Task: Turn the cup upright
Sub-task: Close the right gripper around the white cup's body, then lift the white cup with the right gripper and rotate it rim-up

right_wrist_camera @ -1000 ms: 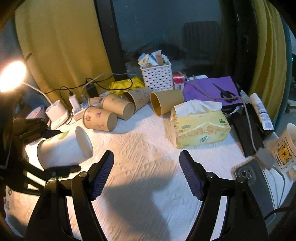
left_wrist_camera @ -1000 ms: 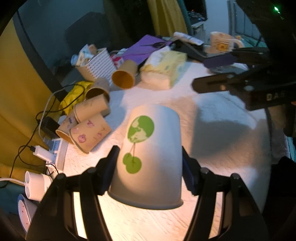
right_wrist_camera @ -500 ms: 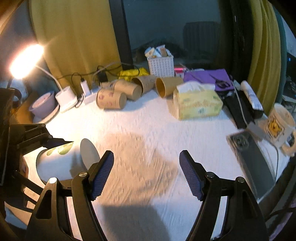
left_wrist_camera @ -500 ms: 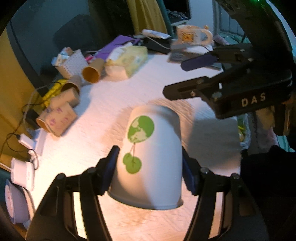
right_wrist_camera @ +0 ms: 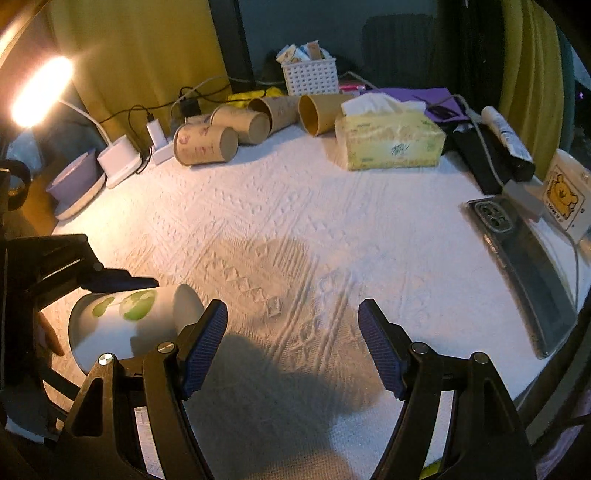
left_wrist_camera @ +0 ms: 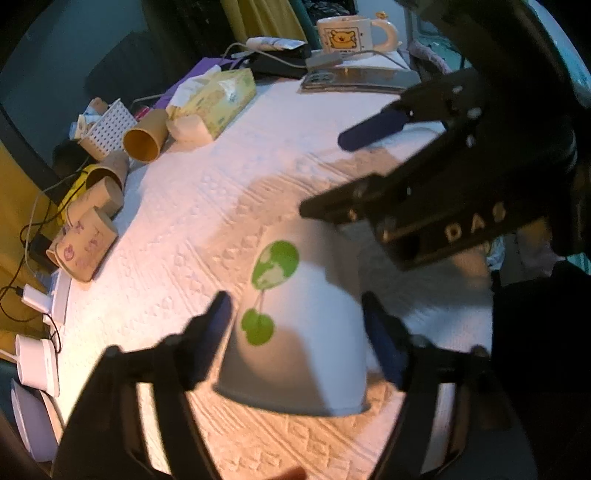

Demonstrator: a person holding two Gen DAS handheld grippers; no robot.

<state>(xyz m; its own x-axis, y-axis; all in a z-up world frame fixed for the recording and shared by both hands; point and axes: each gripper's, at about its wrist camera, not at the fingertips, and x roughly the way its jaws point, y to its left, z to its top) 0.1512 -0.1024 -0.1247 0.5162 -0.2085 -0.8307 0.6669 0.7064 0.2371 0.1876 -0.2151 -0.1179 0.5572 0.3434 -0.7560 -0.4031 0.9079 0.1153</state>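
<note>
Cup (left_wrist_camera: 303, 332) on its side between left gripper (left_wrist_camera: 299, 332) fingers — pinched; right gripper (right_wrist_camera: 291, 347) spread, cup at 9 o'clock.

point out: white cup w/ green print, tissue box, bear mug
white cup (left_wrist_camera: 306, 332), left wrist view, on its side wall beside the green print.
tissue box (right_wrist_camera: 391, 142), right wrist view, on its yellow front face.
bear mug (left_wrist_camera: 345, 35), left wrist view, on the bear picture on its side.
</note>
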